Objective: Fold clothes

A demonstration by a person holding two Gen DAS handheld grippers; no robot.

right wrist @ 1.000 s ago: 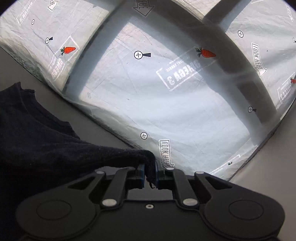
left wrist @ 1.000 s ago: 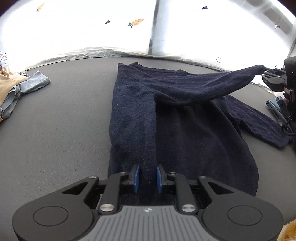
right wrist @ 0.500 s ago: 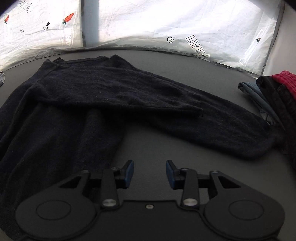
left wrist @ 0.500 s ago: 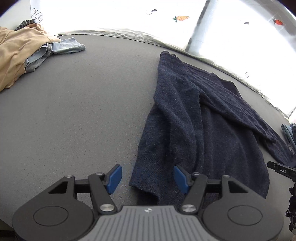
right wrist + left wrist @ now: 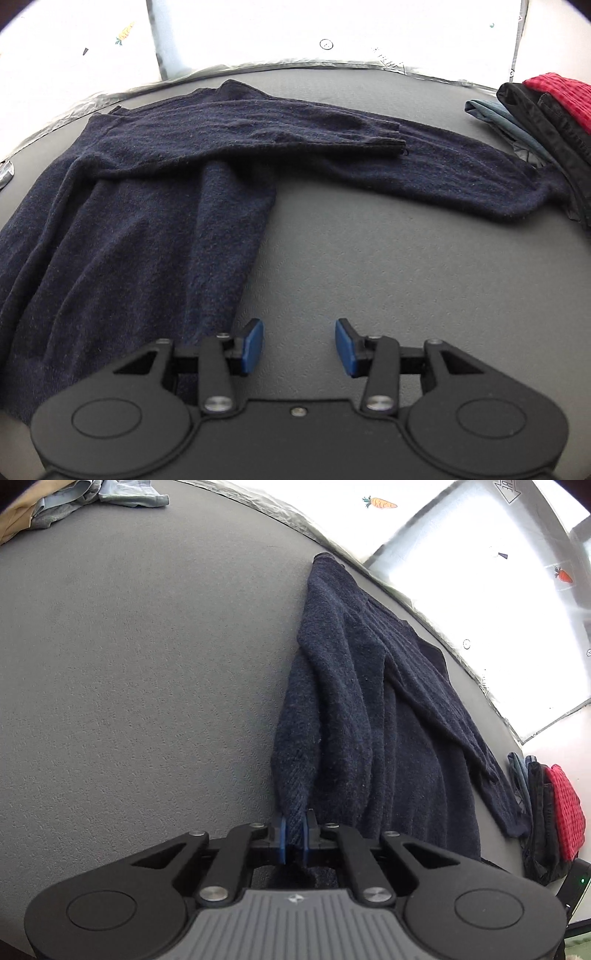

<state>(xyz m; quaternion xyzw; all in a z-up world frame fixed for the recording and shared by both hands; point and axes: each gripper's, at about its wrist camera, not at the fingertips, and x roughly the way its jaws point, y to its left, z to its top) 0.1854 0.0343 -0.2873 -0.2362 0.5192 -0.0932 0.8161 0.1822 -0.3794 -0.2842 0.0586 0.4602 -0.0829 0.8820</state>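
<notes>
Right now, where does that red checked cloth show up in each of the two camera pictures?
Left wrist view: the red checked cloth sits at the far right edge, low, on a dark pile.
Right wrist view: it is in the top right corner, on the same pile.
Shared landmark: the navy sweater's outstretched sleeve ends at that pile.

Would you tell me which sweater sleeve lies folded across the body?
The upper sleeve, its cuff resting on the other sleeve, which stretches out toward the side clothes pile.

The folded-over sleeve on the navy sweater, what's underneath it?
The folded sleeve lies across the navy sweater chest and the other sleeve; whatever is beneath those layers is covered.
</notes>
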